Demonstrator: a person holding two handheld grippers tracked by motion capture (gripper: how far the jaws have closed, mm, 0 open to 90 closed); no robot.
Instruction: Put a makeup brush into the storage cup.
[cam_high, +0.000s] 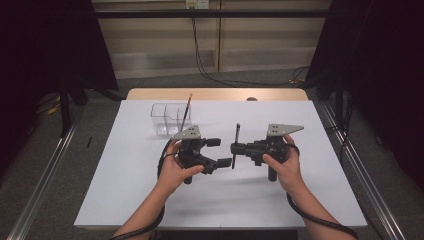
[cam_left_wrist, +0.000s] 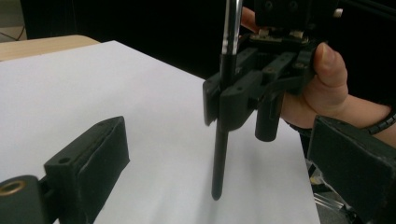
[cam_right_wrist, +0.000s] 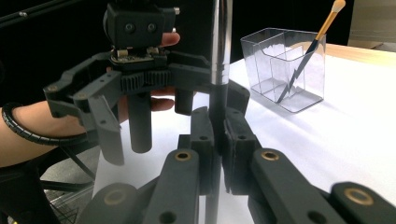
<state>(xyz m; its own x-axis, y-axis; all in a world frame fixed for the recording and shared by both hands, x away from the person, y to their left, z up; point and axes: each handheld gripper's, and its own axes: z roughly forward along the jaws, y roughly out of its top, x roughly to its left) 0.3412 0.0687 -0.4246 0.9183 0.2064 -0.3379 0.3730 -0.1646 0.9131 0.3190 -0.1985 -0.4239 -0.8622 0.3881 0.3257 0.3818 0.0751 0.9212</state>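
My right gripper (cam_high: 235, 148) is shut on a thin black brush (cam_high: 236, 142) with a silver ferrule, held upright above the white mat (cam_high: 150, 200). In the right gripper view its jaws (cam_right_wrist: 218, 128) clamp the brush (cam_right_wrist: 219, 51), whose top runs out of frame. My left gripper (cam_high: 220, 152) faces it from the left, open, one jaw on either side of the brush's lower end without touching. In the left gripper view the brush (cam_left_wrist: 219, 163) hangs between my spread jaws (cam_left_wrist: 219, 140), its tip just above the mat.
A clear plastic compartment holder (cam_high: 167, 119) stands at the back left of the mat, with an orange-handled brush (cam_high: 187, 111) leaning in it; both show in the right gripper view, holder (cam_right_wrist: 268, 81), brush (cam_right_wrist: 322, 32). The wooden table edge (cam_high: 215, 94) lies behind.
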